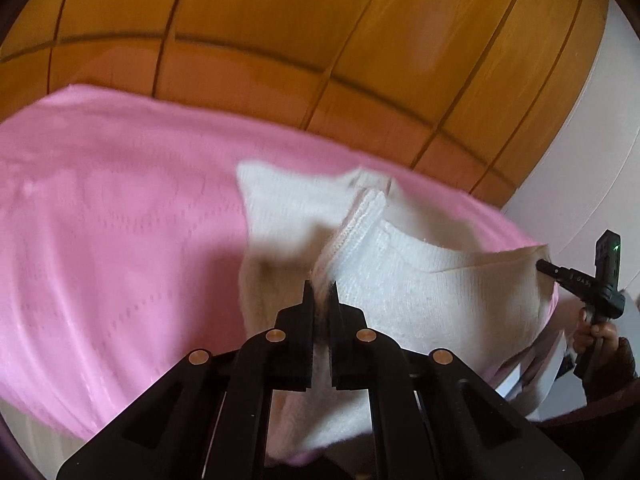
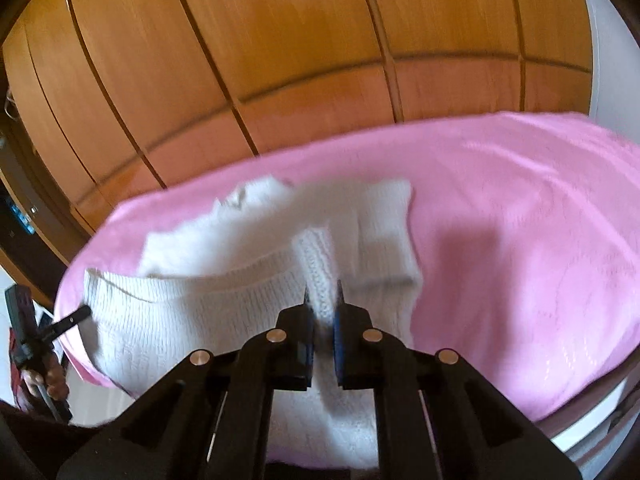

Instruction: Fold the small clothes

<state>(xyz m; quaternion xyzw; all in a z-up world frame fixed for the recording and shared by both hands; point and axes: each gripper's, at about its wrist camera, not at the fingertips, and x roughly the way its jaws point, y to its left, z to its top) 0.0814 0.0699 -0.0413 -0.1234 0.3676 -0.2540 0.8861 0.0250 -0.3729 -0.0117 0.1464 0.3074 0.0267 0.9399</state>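
Note:
A small white knitted garment [image 1: 420, 280] lies on a pink blanket [image 1: 120, 220], its near edge lifted off the bed. My left gripper [image 1: 321, 290] is shut on the ribbed hem of that garment, which bunches between the jaws. In the right wrist view the same white garment [image 2: 180, 312] stretches leftward, and my right gripper [image 2: 323, 295] is shut on another part of its ribbed edge. The right gripper [image 1: 548, 266] also shows at the left view's right edge, and the left gripper [image 2: 80, 314] at the right view's left edge, each at a garment corner.
A wooden panelled wardrobe [image 1: 320, 40] stands close behind the bed. A white wall [image 1: 600, 180] is at the right. A hand [image 1: 596, 332] holds the other tool. The pink blanket [image 2: 520, 240] spreads wide to the right.

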